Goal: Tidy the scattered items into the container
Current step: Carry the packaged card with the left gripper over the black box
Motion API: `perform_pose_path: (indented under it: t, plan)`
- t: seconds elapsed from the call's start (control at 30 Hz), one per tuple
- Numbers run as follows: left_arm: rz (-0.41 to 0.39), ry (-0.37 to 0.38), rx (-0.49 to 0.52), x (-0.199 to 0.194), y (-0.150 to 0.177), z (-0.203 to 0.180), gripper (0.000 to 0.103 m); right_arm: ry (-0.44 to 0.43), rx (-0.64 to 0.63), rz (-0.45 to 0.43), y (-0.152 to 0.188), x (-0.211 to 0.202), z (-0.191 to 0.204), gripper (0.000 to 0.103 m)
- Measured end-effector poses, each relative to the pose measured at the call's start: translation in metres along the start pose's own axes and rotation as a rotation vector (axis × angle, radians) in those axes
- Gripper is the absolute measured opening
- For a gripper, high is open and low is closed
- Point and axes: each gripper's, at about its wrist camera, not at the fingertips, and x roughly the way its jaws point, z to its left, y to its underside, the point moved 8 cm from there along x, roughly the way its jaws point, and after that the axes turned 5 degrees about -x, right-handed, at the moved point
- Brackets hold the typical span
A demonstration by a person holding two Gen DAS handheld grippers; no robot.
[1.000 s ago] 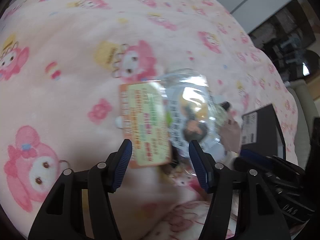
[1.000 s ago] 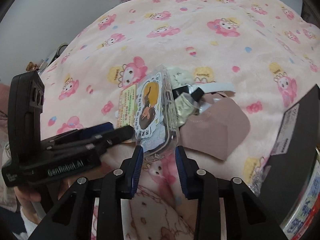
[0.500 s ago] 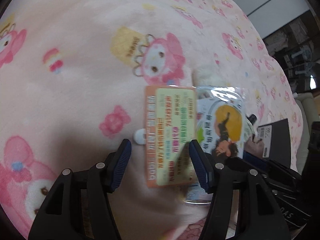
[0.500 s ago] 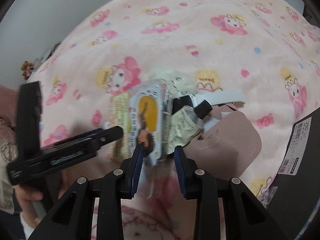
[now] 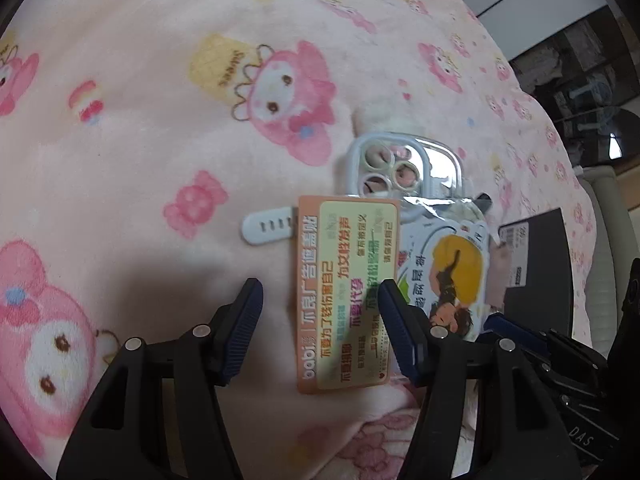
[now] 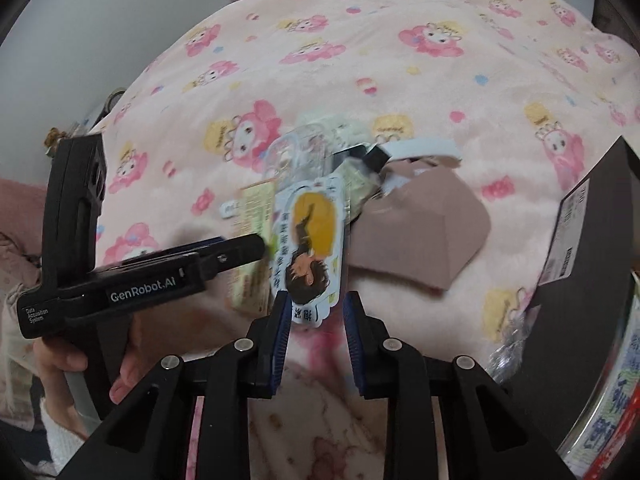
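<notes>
**Both grippers over a small pile of clutter on the pink bedspread**

Nearest the right wrist camera, the right gripper (image 6: 314, 322) is closing its blue-padded jaws around the lower end of a white die-cut card with a cartoon figure on a yellow oval (image 6: 310, 240); the card's tip sits between the pads, though whether they press on it yet cannot be told.

The left gripper (image 5: 320, 304) hangs with its jaws well apart above an orange-bordered rectangular sticker card with green and orange printed text (image 5: 348, 292). The card lies flat on the pink fleece bedspread printed with cartoon rabbits (image 5: 160, 120), partly between the two pads and untouched by them. In the right view a hand (image 6: 80, 364) grips this tool's black handle.

Just beyond the sticker card lie a small white slotted strap piece (image 5: 266, 229) and a clear phone case with three camera rings (image 5: 394, 168), overlapped by the cartoon card. To the right rests a dusty-pink folded pouch (image 6: 420, 232). Farther right stands a black box with a barcode label (image 6: 592, 248), and a round printed tin (image 6: 612, 412) shows at the frame's lower right edge.
</notes>
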Motion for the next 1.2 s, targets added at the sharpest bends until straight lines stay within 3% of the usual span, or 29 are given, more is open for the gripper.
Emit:
perform_pose_path:
  t: [0.13, 0.23, 0.5, 0.67, 0.77, 0.97, 1.2]
  plan:
    - [-0.001, 0.014, -0.014, 0.002, 0.001, 0.002, 0.064, 0.005, 0.020, 0.066, -0.005, 0.029, -0.006, 0.025]
    - [0.026, 0.043, 0.010, 0.000, 0.006, -0.006, 0.062, -0.047, 0.044, 0.053, -0.010, 0.033, -0.002, 0.025]
    - [0.003, 0.163, 0.069, -0.034, 0.024, -0.052, 0.048, -0.058, -0.024, -0.044, -0.008, -0.013, 0.019, 0.020]
    - [0.010, 0.156, 0.122, -0.039, 0.037, -0.078, 0.029, -0.081, -0.018, -0.078, 0.002, -0.040, 0.022, 0.019]
    - [0.007, 0.151, 0.146, -0.045, 0.045, -0.086, 0.024, -0.055, -0.015, -0.095, 0.008, -0.048, 0.018, 0.018]
    - [-0.004, 0.149, 0.178, -0.055, 0.054, -0.104, 0.021, -0.067, 0.023, -0.112, 0.023, -0.063, 0.003, 0.016]
    - [-0.013, 0.208, 0.213, -0.076, 0.066, -0.139, 0.021, -0.055, 0.027, -0.194, 0.029, -0.106, -0.002, 0.016]
